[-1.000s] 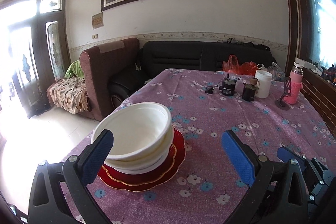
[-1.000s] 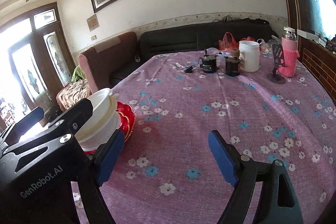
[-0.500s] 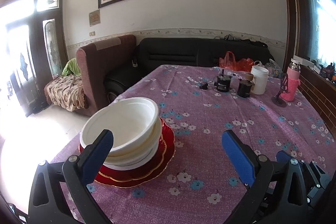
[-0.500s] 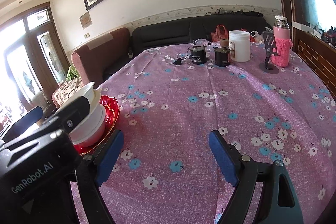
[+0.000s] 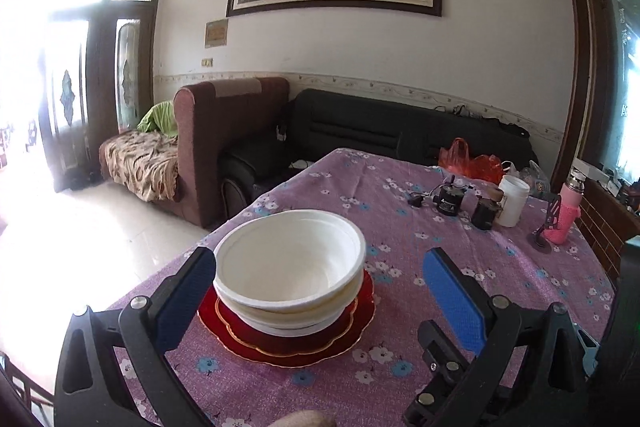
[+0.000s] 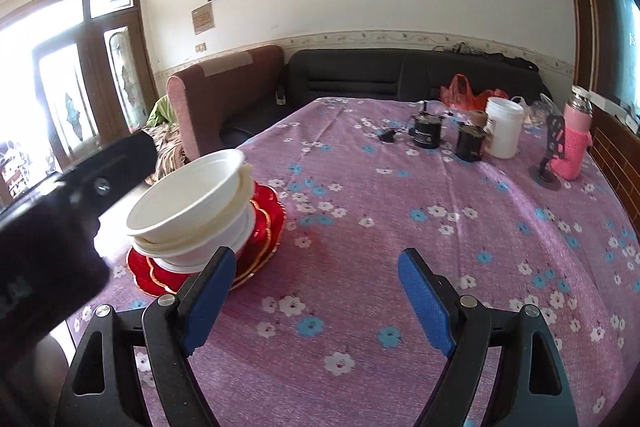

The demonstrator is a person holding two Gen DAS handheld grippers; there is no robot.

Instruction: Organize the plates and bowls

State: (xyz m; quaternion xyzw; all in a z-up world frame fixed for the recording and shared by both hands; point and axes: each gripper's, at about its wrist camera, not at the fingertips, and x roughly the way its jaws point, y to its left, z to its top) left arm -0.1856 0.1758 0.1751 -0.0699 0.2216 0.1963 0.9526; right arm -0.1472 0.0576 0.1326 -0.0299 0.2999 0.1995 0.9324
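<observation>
A stack of white bowls (image 5: 290, 269) sits on red plates with gold rims (image 5: 288, 341) near the table's left edge. The stack also shows in the right wrist view (image 6: 192, 211), on the red plates (image 6: 266, 211). My left gripper (image 5: 316, 291) is open and empty, its fingers either side of the stack and just short of it. My right gripper (image 6: 316, 291) is open and empty over bare cloth, to the right of the stack. The left gripper's black body (image 6: 60, 211) hides the stack's left side in the right wrist view.
The table carries a purple flowered cloth (image 6: 400, 227). At its far right stand a white tub (image 6: 502, 131), two black jars (image 6: 428, 133), a pink bottle (image 6: 572, 147) and a red bag (image 6: 468, 95). Sofas stand beyond the far edge.
Both grippers have moved left and closer to the stack, which now sits nearer the middle of the left wrist view. Both stay open. The stack has not moved.
</observation>
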